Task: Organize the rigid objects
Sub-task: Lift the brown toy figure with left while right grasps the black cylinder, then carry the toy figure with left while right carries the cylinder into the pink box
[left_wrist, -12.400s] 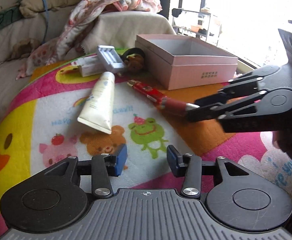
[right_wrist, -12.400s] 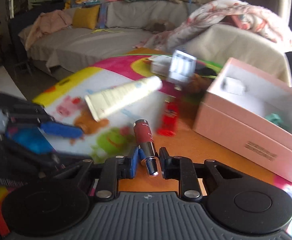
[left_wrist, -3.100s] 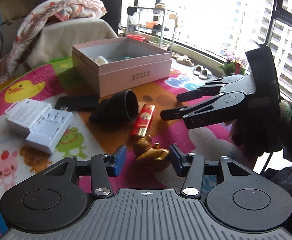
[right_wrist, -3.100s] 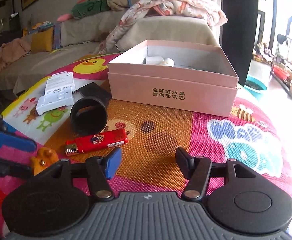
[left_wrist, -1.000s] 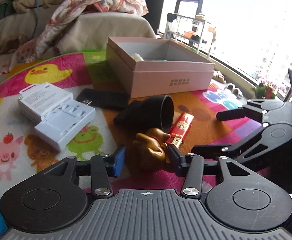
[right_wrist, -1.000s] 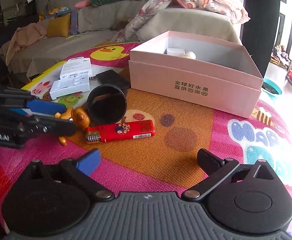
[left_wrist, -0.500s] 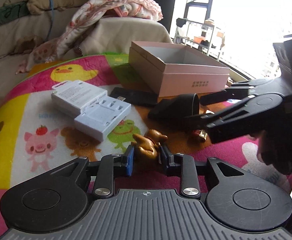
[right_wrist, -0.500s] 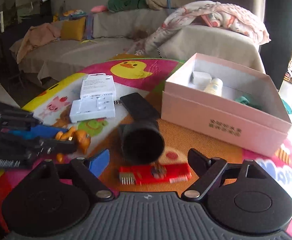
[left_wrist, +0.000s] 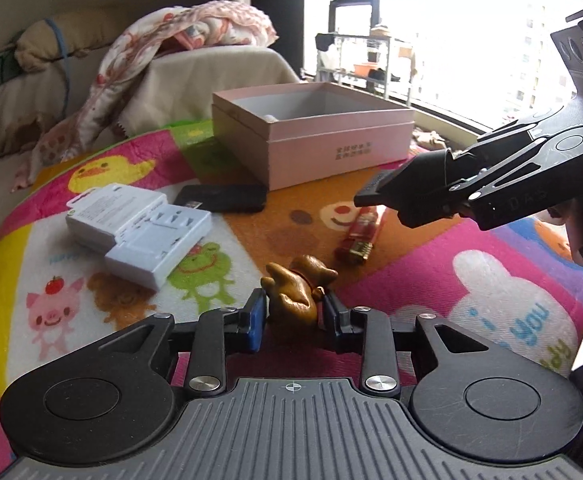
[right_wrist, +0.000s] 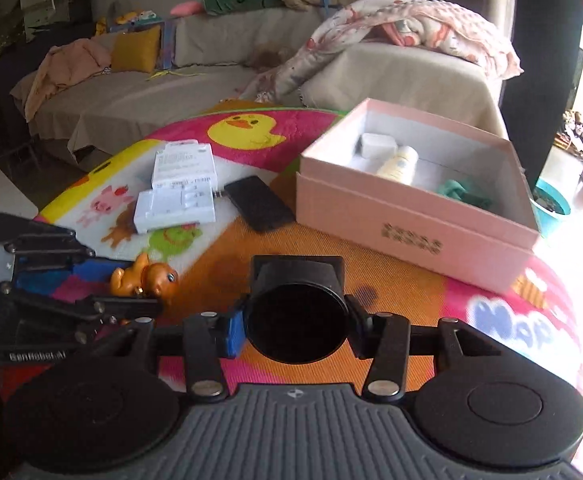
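Note:
My left gripper [left_wrist: 293, 312] is shut on a small brown toy animal [left_wrist: 295, 292], low over the cartoon mat. In the right wrist view that gripper [right_wrist: 123, 286] and the toy [right_wrist: 147, 276] sit at the left. My right gripper [right_wrist: 297, 320] has a black cup-shaped tube [right_wrist: 295, 280] between its pads, and its jaws are closing on it. In the left wrist view the tube [left_wrist: 403, 192] hangs off the mat in the right gripper [left_wrist: 451, 180]. The open pink box [right_wrist: 411, 236] stands behind, holding a white item, a cream tube and something green.
A red lighter [left_wrist: 361, 236] lies on the orange patch of the mat. Two white adapter blocks [left_wrist: 139, 228] and a black phone [left_wrist: 221, 198] lie left of the pink box [left_wrist: 331, 148]. A sofa with a blanket is behind, and a window to the right.
The right gripper's jaws have closed around the black tube and lifted it off the mat, uncovering the lighter. The left gripper keeps its hold on the toy and has shifted slightly.

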A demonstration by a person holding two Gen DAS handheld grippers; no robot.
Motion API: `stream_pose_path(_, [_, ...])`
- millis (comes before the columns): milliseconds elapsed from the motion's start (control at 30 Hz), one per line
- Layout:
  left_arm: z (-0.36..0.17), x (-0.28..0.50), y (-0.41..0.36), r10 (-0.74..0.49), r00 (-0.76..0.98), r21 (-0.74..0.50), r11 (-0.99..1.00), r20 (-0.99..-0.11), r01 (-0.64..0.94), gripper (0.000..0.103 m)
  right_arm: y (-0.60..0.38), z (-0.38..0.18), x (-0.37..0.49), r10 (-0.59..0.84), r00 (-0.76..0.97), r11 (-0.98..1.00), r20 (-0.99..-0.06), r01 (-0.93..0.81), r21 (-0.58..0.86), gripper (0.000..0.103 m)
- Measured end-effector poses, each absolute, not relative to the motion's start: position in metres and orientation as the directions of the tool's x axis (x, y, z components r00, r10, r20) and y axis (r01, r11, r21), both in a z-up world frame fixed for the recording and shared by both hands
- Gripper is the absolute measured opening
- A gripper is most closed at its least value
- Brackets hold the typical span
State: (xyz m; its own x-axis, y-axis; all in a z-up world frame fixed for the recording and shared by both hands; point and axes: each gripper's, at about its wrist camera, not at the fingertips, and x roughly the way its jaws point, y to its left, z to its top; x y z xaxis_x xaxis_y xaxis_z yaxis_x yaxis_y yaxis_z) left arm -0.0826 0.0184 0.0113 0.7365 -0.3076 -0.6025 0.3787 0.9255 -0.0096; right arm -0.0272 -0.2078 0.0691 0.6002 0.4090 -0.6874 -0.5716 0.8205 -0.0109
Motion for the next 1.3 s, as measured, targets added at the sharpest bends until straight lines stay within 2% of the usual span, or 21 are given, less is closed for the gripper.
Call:
stream_pose_path(67, [0.015, -0.085, 0.014, -0.357, 0.717, -0.044, 0.908, -0.598, 0.416, 0.029, -0.223, 0.071, -0.037, 0.392, 0.615, 0.83, -0.684, -0.557, -0.025, 0.048])
stream_pose_path(167, [0.036, -0.076, 0.008, -0.41, 0.708, -0.08, 0.889, -0.575, 0.45, 0.029, -0.245, 0.08, -0.05, 0.373, 0.663, 0.855, -0.649, -0.518, -0.037, 0.048])
stream_pose_path(400, [0.126, -0.013, -0.013, -0.454, 0.8, 0.001, 0.869, -0.392, 0.494, 0.029, -0.284, 0.148, -0.031, 0.331, 0.842, 0.926, -0.426, -0.376, -0.024, 0.048])
stream_pose_path(500, [0.143, 0.029, -0.019, -0.468, 0.806, -0.041, 0.872, -0.363, 0.488, 0.029, -0.29, 0.169, 0.003, 0.287, 0.876, 0.95, -0.387, -0.311, 0.001, 0.048])
stream_pose_path(767, [0.121, 0.115, -0.019, -0.512, 0.754, -0.252, 0.859, -0.412, 0.446, 0.029, -0.28, 0.18, 0.108, 0.271, 0.849, 0.96, -0.454, -0.271, 0.067, 0.048])
stream_pose_path(833, [0.106, 0.14, -0.022, -0.529, 0.709, -0.304, 0.849, -0.467, 0.433, 0.031, -0.273, 0.174, 0.132, 0.307, 0.834, 0.95, -0.459, -0.299, 0.093, 0.048])
stream_pose_path(900, [0.092, 0.153, -0.021, -0.503, 0.713, -0.308, 0.864, -0.488, 0.398, 0.031, -0.262, 0.165, 0.155, 0.318, 0.816, 0.945, -0.484, -0.313, 0.093, 0.053])
stream_pose_path(967, [0.084, 0.146, -0.007, -0.496, 0.732, -0.313, 0.867, -0.467, 0.388, 0.031, -0.257, 0.157, 0.166, 0.28, 0.802, 0.957, -0.528, -0.276, 0.088, 0.054])
stream_pose_path(1067, [0.078, 0.124, 0.019, -0.464, 0.774, -0.322, 0.88, -0.431, 0.348, 0.031, -0.266, 0.145, 0.147, 0.309, 0.789, 0.948, -0.532, -0.302, 0.103, 0.057])
stream_pose_path(1133, [0.073, 0.108, 0.033, -0.394, 0.801, -0.308, 0.911, -0.45, 0.275, 0.031, -0.273, 0.136, 0.124, 0.289, 0.805, 0.952, -0.518, -0.299, 0.067, 0.063])
stream_pose_path(1300, [0.06, 0.053, 0.068, -0.302, 0.828, -0.251, 0.947, -0.472, 0.202, 0.031, -0.291, 0.104, 0.061, 0.303, 0.778, 0.944, -0.551, -0.324, 0.061, 0.068])
